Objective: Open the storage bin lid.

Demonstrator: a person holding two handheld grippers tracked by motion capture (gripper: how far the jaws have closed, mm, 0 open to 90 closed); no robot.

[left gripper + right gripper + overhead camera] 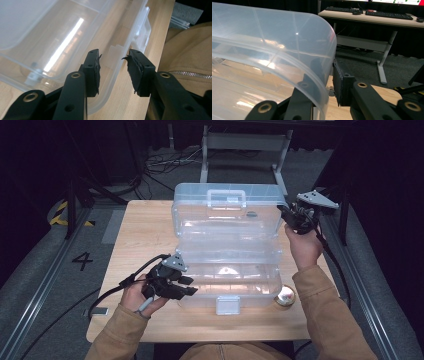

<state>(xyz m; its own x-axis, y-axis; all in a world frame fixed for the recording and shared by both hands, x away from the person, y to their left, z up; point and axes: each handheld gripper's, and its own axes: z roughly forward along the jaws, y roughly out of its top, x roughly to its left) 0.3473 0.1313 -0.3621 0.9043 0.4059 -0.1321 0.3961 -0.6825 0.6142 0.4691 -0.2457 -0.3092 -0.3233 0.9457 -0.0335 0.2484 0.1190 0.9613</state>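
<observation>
Left gripper [113, 72] fingers released astride toolbox [227, 270] front wall; right gripper [325, 82] grasping lid [287, 45] corner; bell [285, 295] nearby.

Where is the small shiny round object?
In the high view the shiny round object lies on the wooden table, right of the clear box's front corner.

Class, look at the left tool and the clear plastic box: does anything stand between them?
Nothing visible does. The left tool stands open astride the front rim of the clear plastic box, near its latch, with bare air between its pads.
</observation>
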